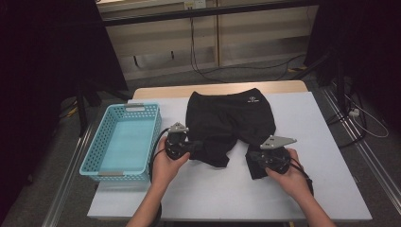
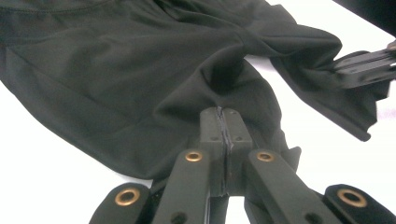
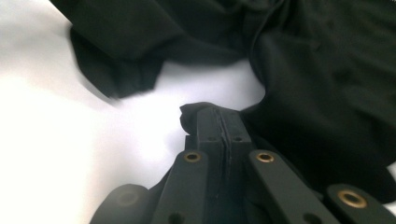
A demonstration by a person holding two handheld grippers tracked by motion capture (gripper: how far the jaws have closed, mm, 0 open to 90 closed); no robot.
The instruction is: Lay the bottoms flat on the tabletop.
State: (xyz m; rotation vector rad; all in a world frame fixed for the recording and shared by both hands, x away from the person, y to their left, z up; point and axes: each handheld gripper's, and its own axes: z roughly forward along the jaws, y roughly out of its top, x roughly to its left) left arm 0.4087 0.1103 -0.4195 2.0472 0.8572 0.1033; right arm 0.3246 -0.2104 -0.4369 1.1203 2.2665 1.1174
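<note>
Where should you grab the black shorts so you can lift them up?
Grab the black shorts at the two leg hems nearest the person, coming in low from that side. The hems are loose, thin edges a jaw can pinch. The left gripper and right gripper are shut on those legs, one each.

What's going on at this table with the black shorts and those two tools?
A person is handling a pair of black shorts spread on a white table, with a two-jaw gripper in each hand. The left gripper is shut on the hem of one leg, and the right gripper is shut on the hem of the other leg. The waistband lies at the far side. A light blue basket sits empty to the left.
</note>
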